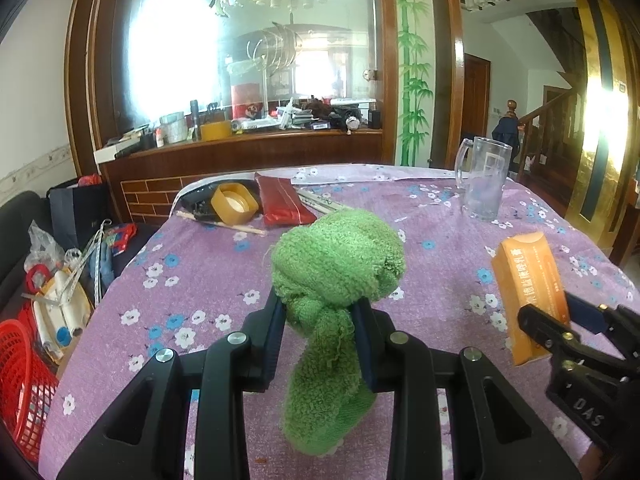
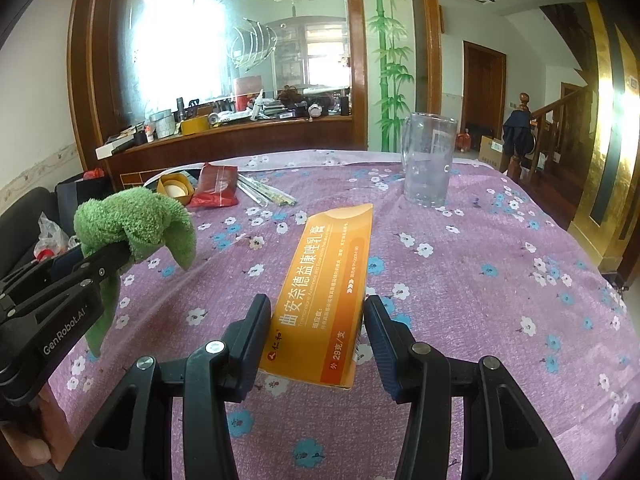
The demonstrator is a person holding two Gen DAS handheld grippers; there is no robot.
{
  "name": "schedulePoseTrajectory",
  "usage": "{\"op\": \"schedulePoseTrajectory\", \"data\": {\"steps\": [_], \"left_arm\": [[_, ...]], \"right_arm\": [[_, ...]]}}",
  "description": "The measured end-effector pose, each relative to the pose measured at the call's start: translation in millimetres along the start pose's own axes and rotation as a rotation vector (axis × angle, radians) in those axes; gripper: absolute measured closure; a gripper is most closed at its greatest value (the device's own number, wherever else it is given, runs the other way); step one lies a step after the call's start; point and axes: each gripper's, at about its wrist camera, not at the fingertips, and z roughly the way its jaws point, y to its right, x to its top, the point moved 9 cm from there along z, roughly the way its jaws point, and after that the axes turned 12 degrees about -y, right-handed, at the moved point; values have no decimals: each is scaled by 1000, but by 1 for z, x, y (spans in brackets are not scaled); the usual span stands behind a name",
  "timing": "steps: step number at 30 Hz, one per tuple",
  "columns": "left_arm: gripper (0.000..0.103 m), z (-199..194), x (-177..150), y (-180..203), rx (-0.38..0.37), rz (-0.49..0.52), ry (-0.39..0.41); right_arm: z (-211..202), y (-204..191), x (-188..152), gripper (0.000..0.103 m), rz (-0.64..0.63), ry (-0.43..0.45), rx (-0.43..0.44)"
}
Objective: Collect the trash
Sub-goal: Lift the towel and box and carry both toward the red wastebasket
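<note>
Orange box [image 2: 328, 292] between right tongs [image 2: 318, 340]

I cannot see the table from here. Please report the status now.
Left gripper shut on green towel. Right gripper shut on orange box, lifted off tablecloth. Nothing in the way; glass mug stands farther back.

Both grippers were held side by side, angled downward, each clamped on something.

The left gripper [image 1: 320, 316] had its jaws pinched narrow on a bunched green cloth [image 1: 336, 264], whose bulk rose above the pads while a tail hung down between them. The right gripper [image 2: 318, 332] had its jaws set wider, both pads pressed against the long sides of an orange box [image 2: 324, 292], gripping it near its lower end, tilted upward and away.
</note>
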Motion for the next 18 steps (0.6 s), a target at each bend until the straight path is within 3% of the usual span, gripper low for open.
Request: {"op": "schedulePoseTrajectory", "data": {"steps": [10, 18], "left_arm": [[72, -57, -22, -20, 22, -7, 24], [72, -98, -51, -70, 66, -55, 39]], "right_arm": [[0, 2, 5, 51, 44, -7, 50], [-33, -44, -18, 51, 24, -34, 141]]}}
